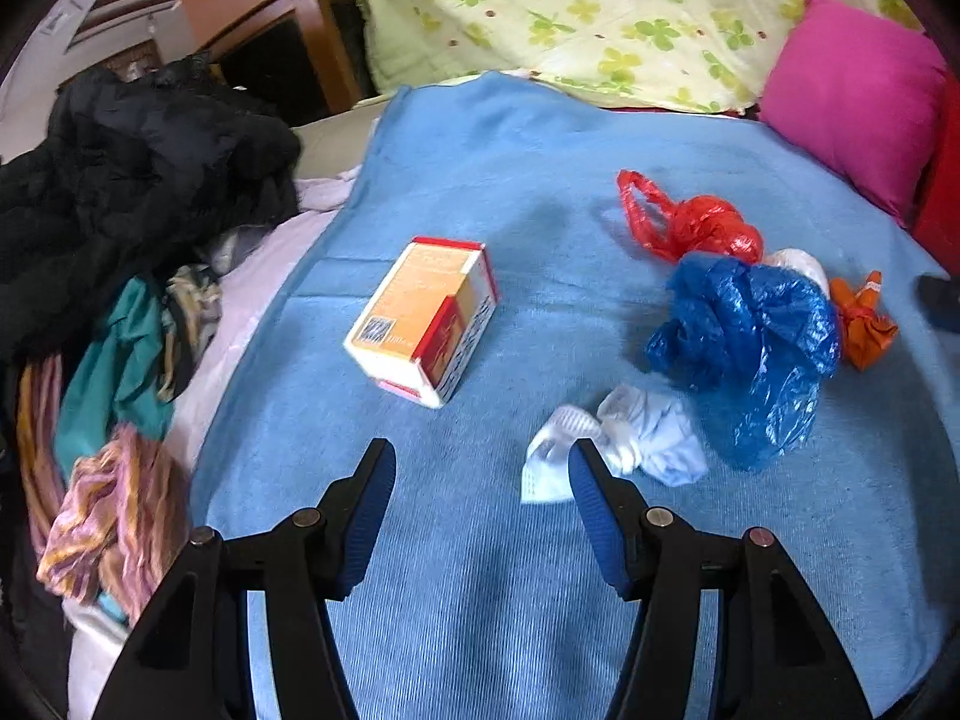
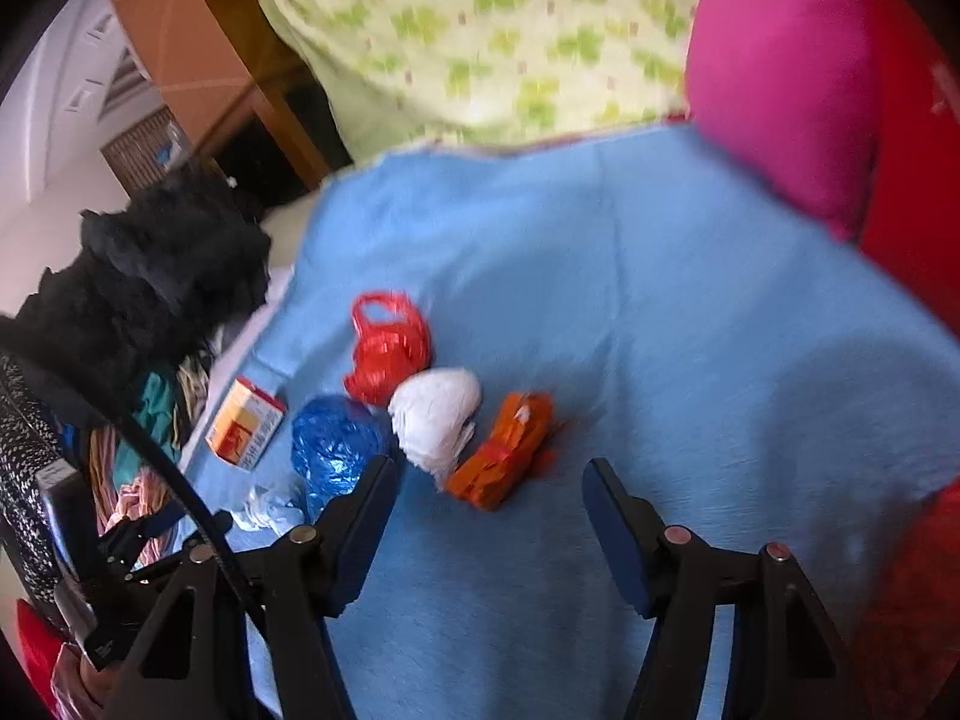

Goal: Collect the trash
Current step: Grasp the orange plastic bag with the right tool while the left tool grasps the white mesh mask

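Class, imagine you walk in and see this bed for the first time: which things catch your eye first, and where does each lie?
A cluster of crumpled trash lies on the blue blanket: a red plastic bag farthest back, a shiny blue plastic bag in front of it and an orange wrapper at its right. An orange-and-white carton lies apart to their left. A bright pink pillow leans at the far right.

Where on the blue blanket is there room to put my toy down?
Bare blanket lies between the orange wrapper and pink pillow, and behind the box. It is crowded around the blue bag.
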The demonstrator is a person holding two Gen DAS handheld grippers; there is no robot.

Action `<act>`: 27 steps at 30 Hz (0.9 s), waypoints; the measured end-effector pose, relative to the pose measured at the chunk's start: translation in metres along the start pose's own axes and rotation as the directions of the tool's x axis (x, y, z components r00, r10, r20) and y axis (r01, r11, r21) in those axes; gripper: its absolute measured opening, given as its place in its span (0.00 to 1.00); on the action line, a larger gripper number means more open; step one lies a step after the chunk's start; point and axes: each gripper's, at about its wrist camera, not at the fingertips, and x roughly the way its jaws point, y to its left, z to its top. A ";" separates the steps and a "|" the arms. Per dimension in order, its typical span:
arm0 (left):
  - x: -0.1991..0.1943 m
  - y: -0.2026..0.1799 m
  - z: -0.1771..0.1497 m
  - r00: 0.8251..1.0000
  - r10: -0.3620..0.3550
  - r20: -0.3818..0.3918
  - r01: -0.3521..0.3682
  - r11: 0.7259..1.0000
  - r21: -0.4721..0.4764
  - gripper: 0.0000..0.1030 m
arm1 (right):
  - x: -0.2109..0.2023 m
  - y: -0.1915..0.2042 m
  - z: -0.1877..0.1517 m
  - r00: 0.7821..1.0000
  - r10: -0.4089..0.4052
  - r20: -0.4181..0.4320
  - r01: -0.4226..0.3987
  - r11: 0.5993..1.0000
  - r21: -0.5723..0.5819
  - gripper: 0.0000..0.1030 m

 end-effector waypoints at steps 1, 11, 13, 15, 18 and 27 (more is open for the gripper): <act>0.002 0.000 0.002 1.000 -0.027 0.003 0.027 1.000 0.012 0.59 | 0.009 0.001 0.000 1.000 0.003 -0.022 -0.003 1.000 0.007 0.59; 0.027 -0.018 0.022 0.950 -0.310 -0.033 0.311 0.936 0.164 0.59 | 0.074 -0.005 0.001 0.988 -0.093 -0.127 0.103 0.992 0.074 0.46; 0.032 -0.016 0.025 0.937 -0.346 -0.051 0.350 0.928 0.129 0.59 | 0.079 -0.002 0.003 0.987 -0.103 -0.122 0.110 0.992 0.054 0.37; 0.032 -0.015 0.027 0.922 -0.382 -0.059 0.386 0.916 0.106 0.59 | 0.079 -0.002 0.005 0.987 -0.106 -0.117 0.113 0.992 0.058 0.34; 0.029 -0.018 0.022 0.909 -0.411 -0.066 0.416 0.903 0.106 0.59 | 0.076 -0.002 0.006 0.989 -0.088 -0.116 0.095 0.993 0.065 0.28; 0.038 -0.025 0.023 0.880 -0.465 -0.093 0.468 0.884 0.008 0.58 | 0.061 0.005 0.003 0.993 -0.071 -0.090 0.075 0.996 0.040 0.28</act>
